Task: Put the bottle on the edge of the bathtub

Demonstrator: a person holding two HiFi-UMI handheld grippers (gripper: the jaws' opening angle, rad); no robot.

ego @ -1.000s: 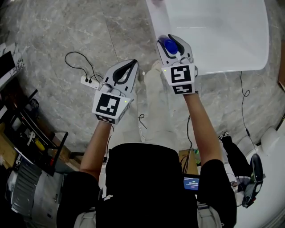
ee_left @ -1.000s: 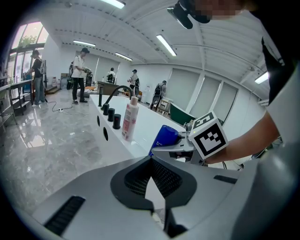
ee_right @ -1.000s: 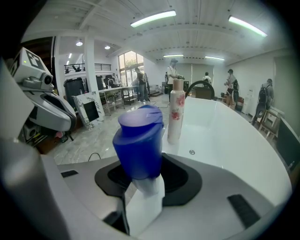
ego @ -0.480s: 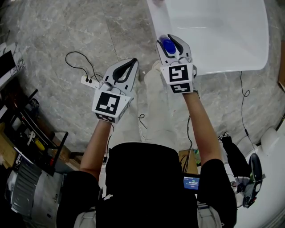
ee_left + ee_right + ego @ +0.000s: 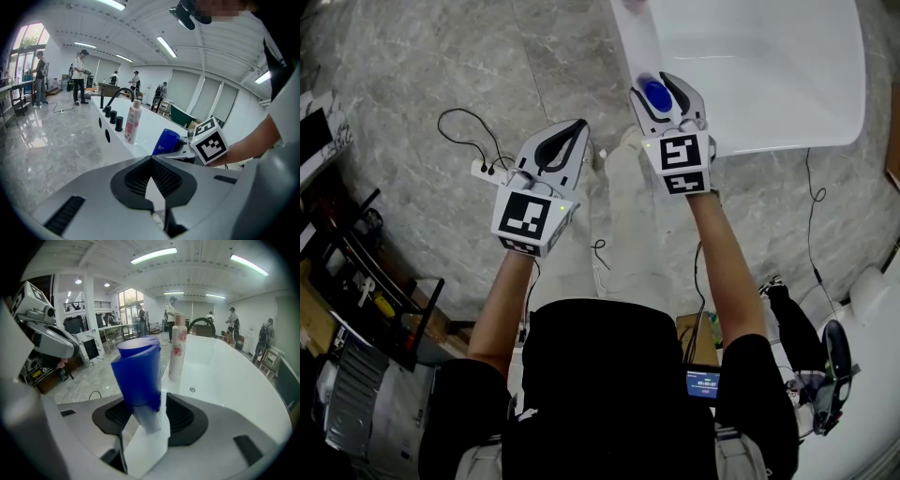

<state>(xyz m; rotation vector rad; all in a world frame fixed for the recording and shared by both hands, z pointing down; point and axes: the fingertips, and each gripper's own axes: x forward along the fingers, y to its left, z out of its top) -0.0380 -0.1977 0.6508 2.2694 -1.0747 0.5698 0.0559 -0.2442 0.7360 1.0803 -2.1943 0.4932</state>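
Right gripper: jaws just opened and standing apart, blue bottle loose between them on the bathtub rim.
Between the pads: bottle upright on its narrow pale end and slightly tilted. Judged light, stiff plastic, smooth-walled and top-heavy, so easily tipped. Best taken at the blue mid-body, not the pale end. Beyond the jaws: pink bottle on the same rim, seen only from the gripper views. Left gripper: jaws closed together, holding nothing, beside and short of the tub. Its view alone shows the blue bottle side-on, with the black faucet beyond. The head view shows only the bottle's top.
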